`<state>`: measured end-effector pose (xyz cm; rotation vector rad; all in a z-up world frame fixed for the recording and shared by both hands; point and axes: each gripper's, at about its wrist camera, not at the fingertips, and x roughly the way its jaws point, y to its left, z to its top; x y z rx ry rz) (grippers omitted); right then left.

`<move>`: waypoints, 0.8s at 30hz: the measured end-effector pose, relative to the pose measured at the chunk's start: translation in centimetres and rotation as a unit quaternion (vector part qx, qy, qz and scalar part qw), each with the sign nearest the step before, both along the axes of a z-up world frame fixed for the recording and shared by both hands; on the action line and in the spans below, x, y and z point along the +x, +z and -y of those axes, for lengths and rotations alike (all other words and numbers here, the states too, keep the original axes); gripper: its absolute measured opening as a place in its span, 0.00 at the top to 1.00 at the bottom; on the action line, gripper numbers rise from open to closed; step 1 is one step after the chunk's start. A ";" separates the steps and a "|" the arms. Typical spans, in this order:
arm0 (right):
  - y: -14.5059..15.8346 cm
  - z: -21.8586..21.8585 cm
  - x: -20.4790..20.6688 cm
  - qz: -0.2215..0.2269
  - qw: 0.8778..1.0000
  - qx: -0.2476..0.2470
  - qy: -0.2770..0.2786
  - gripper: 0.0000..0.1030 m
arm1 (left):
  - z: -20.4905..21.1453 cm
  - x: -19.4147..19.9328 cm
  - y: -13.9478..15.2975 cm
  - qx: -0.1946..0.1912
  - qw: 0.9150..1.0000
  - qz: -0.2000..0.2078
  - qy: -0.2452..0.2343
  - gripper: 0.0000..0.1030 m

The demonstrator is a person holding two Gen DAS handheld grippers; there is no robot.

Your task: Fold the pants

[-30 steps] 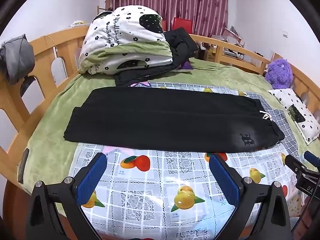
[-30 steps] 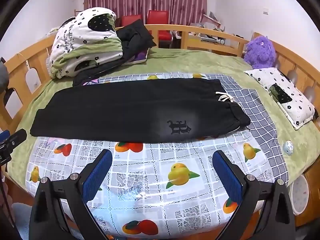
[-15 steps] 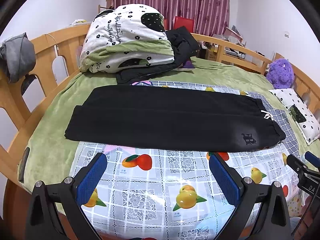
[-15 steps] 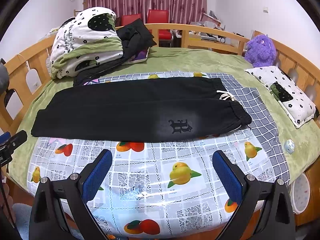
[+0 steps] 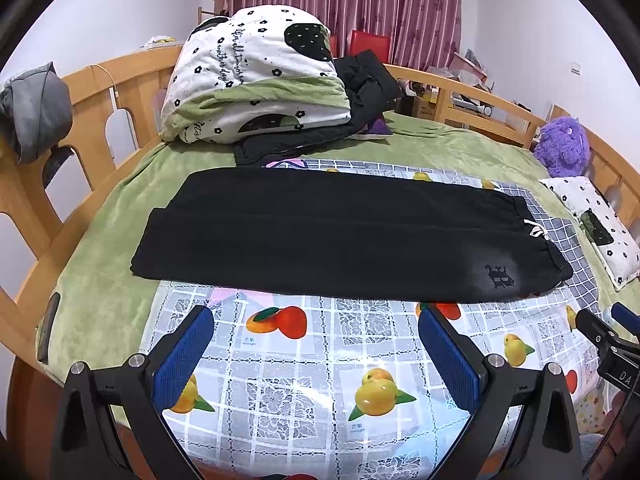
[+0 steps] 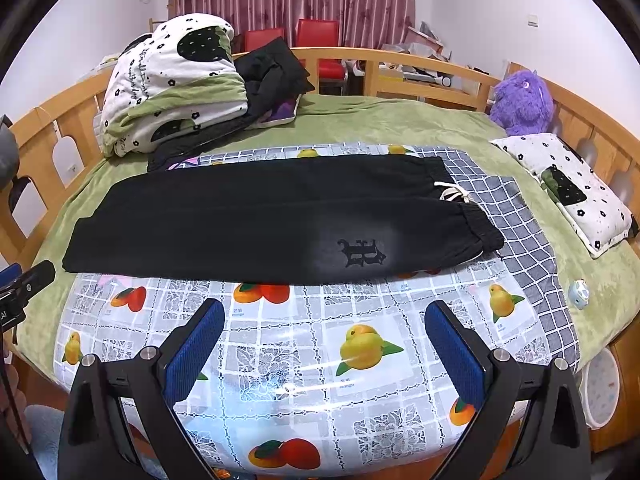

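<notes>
Black pants (image 5: 328, 232) (image 6: 264, 216) lie flat across the bed, folded lengthwise, leg over leg. The elastic waistband with a white drawstring (image 6: 454, 194) is at the right, the cuffs at the left. A dark emblem (image 6: 360, 254) shows on the near leg. My left gripper (image 5: 316, 344) hovers open above the fruit-print cloth (image 5: 320, 360), short of the pants' near edge. My right gripper (image 6: 320, 338) is open too, in front of the emblem. Nothing is between either pair of blue pads.
A folded floral quilt (image 5: 256, 76) and a dark jacket (image 5: 360, 92) sit at the back left. A purple plush toy (image 6: 520, 98) and a small pillow (image 6: 568, 188) lie at the right. Wooden bed rails (image 5: 100, 92) ring the green mattress. A small round object (image 6: 579, 293) rests near the right edge.
Both grippers have moved slightly forward toward the pants, which look a little larger and nearer. Both stay open. The pants have not moved.
</notes>
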<state>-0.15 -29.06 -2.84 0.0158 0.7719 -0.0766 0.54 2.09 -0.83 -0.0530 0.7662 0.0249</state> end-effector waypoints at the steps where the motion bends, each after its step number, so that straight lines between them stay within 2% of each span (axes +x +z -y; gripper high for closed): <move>1: 0.0 0.0 0.0 0.000 1.000 0.001 0.000 0.04 | 0.0 0.0 0.0 0.000 1.000 0.000 0.000 0.00; 24: -0.2 0.0 0.1 -0.001 1.000 0.003 0.004 0.04 | -0.4 -0.1 -0.5 -0.006 1.000 -0.007 0.003 0.00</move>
